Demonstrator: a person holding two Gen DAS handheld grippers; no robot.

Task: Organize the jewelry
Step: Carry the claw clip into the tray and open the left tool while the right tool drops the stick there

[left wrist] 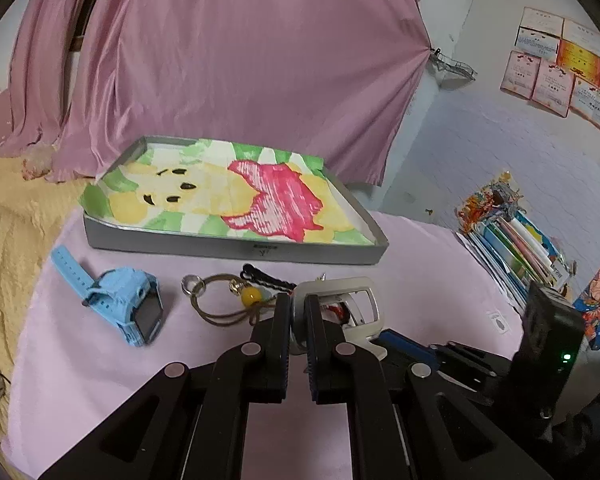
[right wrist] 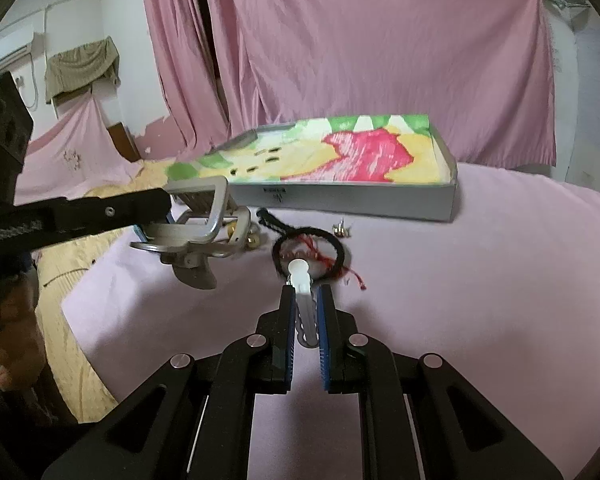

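Observation:
My left gripper [left wrist: 298, 308] is shut on a silver metal buckle-like piece [left wrist: 352, 300], held just above the pink cloth. The right wrist view shows that piece [right wrist: 204, 232] in the air at the left. My right gripper [right wrist: 305, 294] is shut on a narrow white plastic piece [right wrist: 300, 276] with a rounded end. Just past it lies a black hair tie with red thread [right wrist: 312, 250]. A blue child's watch [left wrist: 128, 306], a key ring on a cord with a yellow bead [left wrist: 224, 300] and a black hair clip [left wrist: 266, 276] lie before the grey tray [left wrist: 236, 249].
The tray [right wrist: 360, 202] is lined with a painted paper. A small gold item [right wrist: 342, 229] lies near its front wall. A hand [right wrist: 16, 320] holds the left gripper's handle. Books [left wrist: 512, 248] are stacked at the right. Pink curtain hangs behind; yellow bedding lies left.

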